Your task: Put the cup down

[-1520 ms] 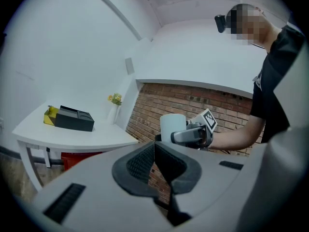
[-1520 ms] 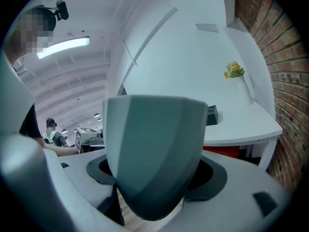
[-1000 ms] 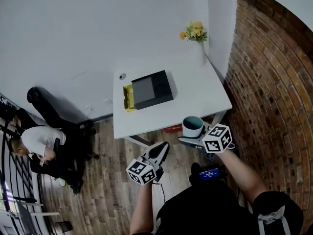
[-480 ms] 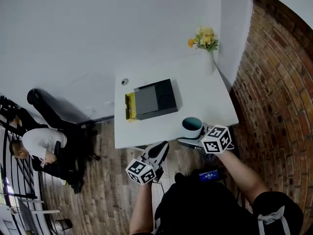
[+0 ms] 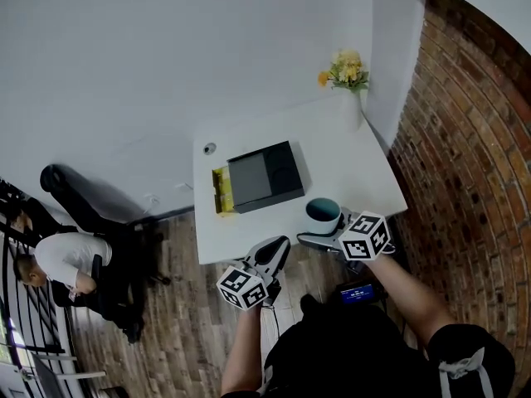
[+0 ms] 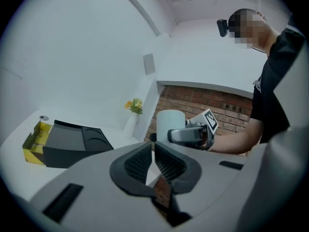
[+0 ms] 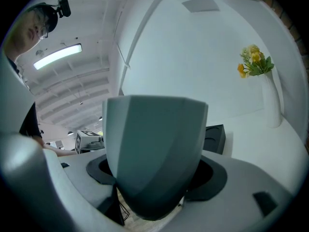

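A pale teal cup (image 5: pixel 323 215) with a dark teal inside hangs over the front edge of the white table (image 5: pixel 348 160). My right gripper (image 5: pixel 319 230) is shut on it; in the right gripper view the cup (image 7: pixel 154 153) fills the space between the dark pads. From the left gripper view the cup (image 6: pixel 170 127) shows upright in the right gripper. My left gripper (image 5: pixel 272 259) is below the table's front edge, over the wooden floor, its jaws (image 6: pixel 153 164) nearly together with nothing between them.
A black tray-like box (image 5: pixel 264 176) with a yellow part (image 5: pixel 219 190) lies mid-table. A vase of yellow flowers (image 5: pixel 347 77) stands at the far right corner. A brick wall (image 5: pixel 465 139) runs along the right. A seated person (image 5: pixel 62 259) is at the left.
The view has shifted so the table sits nearer. The cup in my right gripper has come over the table's front edge. The left gripper stays below the edge.
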### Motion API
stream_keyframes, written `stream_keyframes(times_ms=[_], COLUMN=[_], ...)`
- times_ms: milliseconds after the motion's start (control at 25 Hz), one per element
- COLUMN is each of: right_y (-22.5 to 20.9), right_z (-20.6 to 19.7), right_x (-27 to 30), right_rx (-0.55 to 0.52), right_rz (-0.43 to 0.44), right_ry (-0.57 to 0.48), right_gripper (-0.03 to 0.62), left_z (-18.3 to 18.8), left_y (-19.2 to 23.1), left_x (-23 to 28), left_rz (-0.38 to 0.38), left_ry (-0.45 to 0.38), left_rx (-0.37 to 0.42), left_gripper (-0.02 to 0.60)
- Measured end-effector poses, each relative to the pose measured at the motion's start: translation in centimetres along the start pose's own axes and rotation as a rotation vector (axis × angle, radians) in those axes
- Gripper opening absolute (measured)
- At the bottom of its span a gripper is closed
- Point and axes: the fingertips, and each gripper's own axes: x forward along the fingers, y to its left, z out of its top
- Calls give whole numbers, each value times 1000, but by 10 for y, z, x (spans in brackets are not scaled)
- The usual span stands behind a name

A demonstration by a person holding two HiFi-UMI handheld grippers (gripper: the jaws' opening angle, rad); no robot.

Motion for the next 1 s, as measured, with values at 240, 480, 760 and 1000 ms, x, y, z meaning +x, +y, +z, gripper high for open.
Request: stream_keyframes(times_ms=[240, 480, 760, 1000], right_y=[-2, -3, -5, -7], right_z=[5, 10, 9, 9], right_x=[4, 4, 3, 3], right_rx=[-1, 0, 2, 10], right_rz=[-24, -28, -27, -21], right_ry=[-14, -25, -25, -24], right_gripper=[380, 380, 380, 380], left_z=[5, 8, 7, 8], left_y=[2, 4, 4, 5], left_x=[4, 5, 5, 6], left_rz=[-32, -39, -35, -28], left_ry=[0, 3, 4, 2], left_rx=[10, 17, 20, 21], left_gripper=[8, 8, 8, 8])
